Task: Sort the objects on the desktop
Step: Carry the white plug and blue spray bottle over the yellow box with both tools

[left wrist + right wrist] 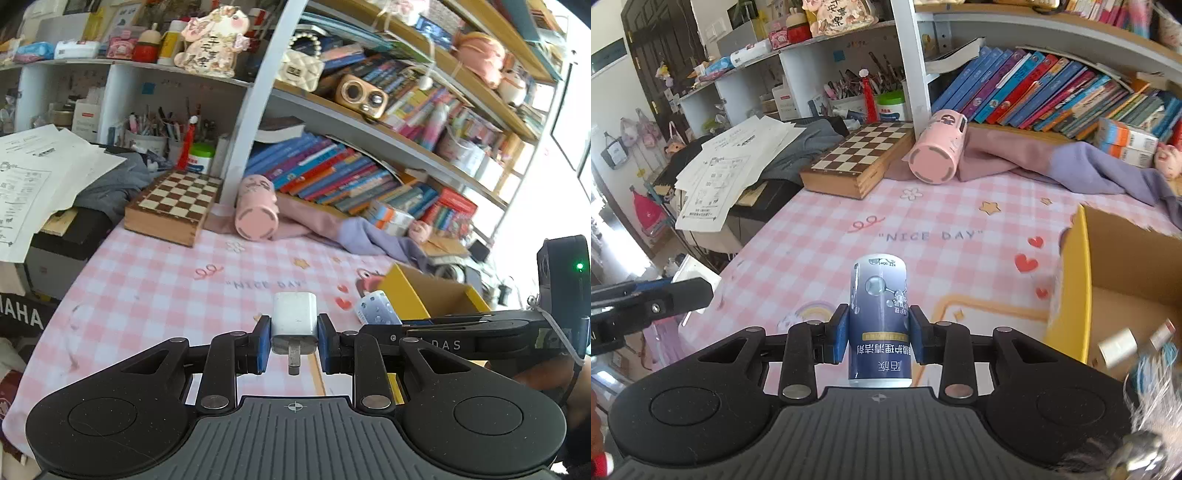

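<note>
Daylight overexposed the area right of the bookshelf (388,110); fisheye distortion curved its boards, and edges blurred.

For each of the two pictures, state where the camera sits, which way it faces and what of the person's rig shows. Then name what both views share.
Left wrist: behind the left gripper, which clamps a white charger; faces the bookshelf; right gripper enters.
Right wrist: behind the right gripper, which clamps a blue bottle; faces the shelves.
Shared: chessboard, pink cup, yellow box.
</note>
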Demonstrator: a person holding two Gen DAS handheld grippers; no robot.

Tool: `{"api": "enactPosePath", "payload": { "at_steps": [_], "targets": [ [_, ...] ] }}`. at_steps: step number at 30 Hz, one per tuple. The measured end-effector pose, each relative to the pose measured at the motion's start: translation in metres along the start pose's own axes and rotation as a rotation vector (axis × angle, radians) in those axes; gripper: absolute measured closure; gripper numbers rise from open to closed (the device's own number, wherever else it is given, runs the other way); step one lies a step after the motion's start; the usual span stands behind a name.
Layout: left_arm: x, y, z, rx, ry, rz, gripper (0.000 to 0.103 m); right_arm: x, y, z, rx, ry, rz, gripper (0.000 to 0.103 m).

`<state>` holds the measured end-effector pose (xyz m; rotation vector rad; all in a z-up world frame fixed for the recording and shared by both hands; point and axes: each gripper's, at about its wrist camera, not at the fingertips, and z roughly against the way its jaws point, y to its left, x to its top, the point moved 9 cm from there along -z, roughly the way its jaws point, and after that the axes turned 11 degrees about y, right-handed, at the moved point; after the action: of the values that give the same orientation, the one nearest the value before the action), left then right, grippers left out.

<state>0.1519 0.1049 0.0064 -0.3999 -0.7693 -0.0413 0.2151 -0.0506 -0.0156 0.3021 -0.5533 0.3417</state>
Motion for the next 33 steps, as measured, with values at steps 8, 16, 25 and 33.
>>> {"api": "enactPosePath", "payload": {
  "at_steps": [8, 16, 25, 33],
  "targets": [
    [-0.034, -0.008, 0.028, -0.038, 0.010, 0.002, 0.079, -0.058, 0.013, 0.027, -0.059, -0.002, -0.034, 0.072],
    [-0.058, -0.020, 0.038, -0.075, 0.045, -0.028, 0.079, -0.092, 0.023, 0.047, -0.092, -0.023, -0.065, 0.072],
    [-0.070, -0.039, 0.029, -0.142, 0.104, -0.073, 0.079, -0.116, 0.010, 0.069, -0.152, -0.044, -0.140, 0.072],
    [-0.077, -0.064, 0.016, -0.210, 0.150, -0.124, 0.079, -0.136, -0.007, 0.086, -0.207, -0.045, -0.207, 0.072]
  ]
}}
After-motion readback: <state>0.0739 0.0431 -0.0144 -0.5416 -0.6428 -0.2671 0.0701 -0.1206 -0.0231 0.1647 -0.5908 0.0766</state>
